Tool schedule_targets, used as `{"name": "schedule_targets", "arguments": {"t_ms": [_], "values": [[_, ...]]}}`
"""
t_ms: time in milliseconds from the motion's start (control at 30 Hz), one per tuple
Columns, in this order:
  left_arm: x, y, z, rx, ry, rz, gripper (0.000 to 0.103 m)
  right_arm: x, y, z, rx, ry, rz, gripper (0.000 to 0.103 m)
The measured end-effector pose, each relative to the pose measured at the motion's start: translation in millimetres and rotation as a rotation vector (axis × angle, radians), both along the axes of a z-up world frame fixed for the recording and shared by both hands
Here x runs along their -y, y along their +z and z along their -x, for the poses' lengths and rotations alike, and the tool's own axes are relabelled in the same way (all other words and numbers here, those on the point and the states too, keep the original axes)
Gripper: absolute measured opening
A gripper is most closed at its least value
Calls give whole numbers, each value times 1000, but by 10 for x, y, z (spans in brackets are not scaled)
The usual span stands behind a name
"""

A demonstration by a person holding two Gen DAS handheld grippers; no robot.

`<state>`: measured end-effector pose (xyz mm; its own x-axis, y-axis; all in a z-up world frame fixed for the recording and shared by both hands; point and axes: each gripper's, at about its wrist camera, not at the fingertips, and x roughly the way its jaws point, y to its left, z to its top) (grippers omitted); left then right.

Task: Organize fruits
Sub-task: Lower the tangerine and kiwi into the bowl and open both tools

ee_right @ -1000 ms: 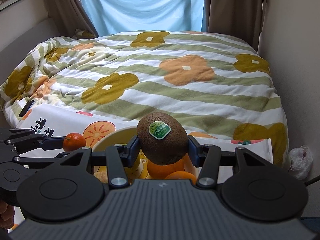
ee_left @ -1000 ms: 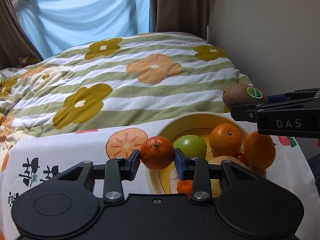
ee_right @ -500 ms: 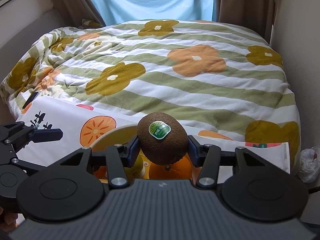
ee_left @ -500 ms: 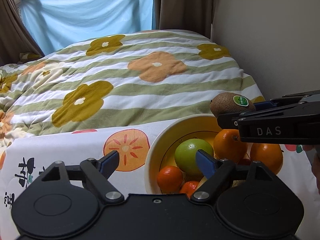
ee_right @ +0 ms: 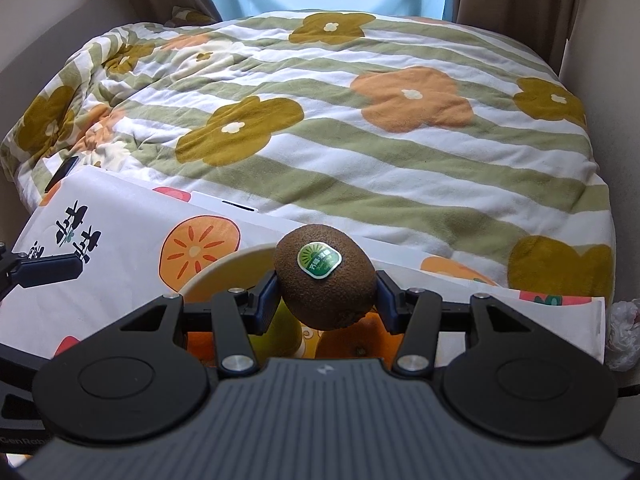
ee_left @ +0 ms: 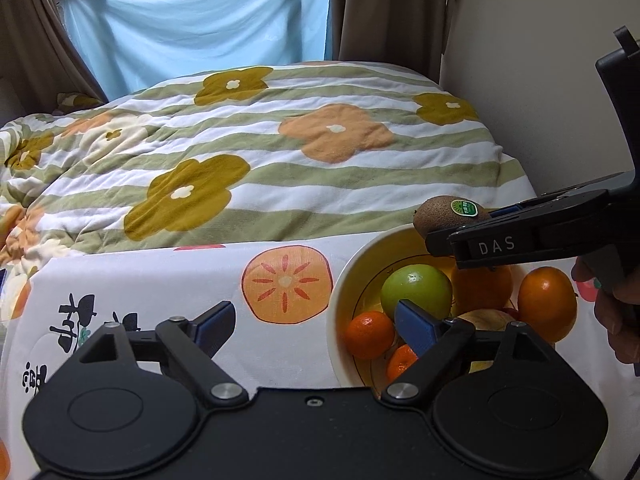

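Note:
A cream bowl [ee_left: 340,280] on the white fruit-print cloth holds a green apple [ee_left: 416,290], small mandarins [ee_left: 370,334] and oranges [ee_left: 546,302]. My left gripper [ee_left: 316,322] is open and empty, its right finger over the bowl's near edge. My right gripper [ee_right: 326,302] is shut on a brown kiwi [ee_right: 326,276] with a green sticker, held just above the bowl's far rim [ee_right: 224,270]. The kiwi also shows in the left wrist view [ee_left: 448,214], with the right gripper [ee_left: 460,224] coming in from the right.
The cloth [ee_left: 160,280] covers a low table in front of a bed with a striped floral quilt [ee_left: 280,152]. A wall [ee_left: 540,80] stands to the right. A white plastic bag [ee_right: 622,332] lies at the far right. A dark phone [ee_right: 62,172] lies on the quilt's left.
My left gripper opened and let the mandarin go into the bowl, then drew back to the left. My right gripper with the kiwi came lower and closer over the bowl.

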<state>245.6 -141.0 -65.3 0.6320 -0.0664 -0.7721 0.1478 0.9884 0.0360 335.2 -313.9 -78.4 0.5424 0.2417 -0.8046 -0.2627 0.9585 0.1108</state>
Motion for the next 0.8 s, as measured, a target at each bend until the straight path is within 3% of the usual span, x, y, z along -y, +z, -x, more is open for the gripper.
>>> {"name": "schedule_targets", "arguments": {"t_ms": [233,367,400,600,800], "values": [[-75,25,48,14,42,-3,90,-18,-38,-17,-15,9,6,67],[-94,42,93,21,65,-6,90,-42,49,58,52,32,17,97],[-95,48,106,22,70,-8,90,-44,71,80,66,28,20,100],[-122,159,237,56,86,-23,90,-28,146,189,72,12,-1,100],[-175,422,517,127,40,-32,90,-23,466,588,142,-46,-4,100]]}}
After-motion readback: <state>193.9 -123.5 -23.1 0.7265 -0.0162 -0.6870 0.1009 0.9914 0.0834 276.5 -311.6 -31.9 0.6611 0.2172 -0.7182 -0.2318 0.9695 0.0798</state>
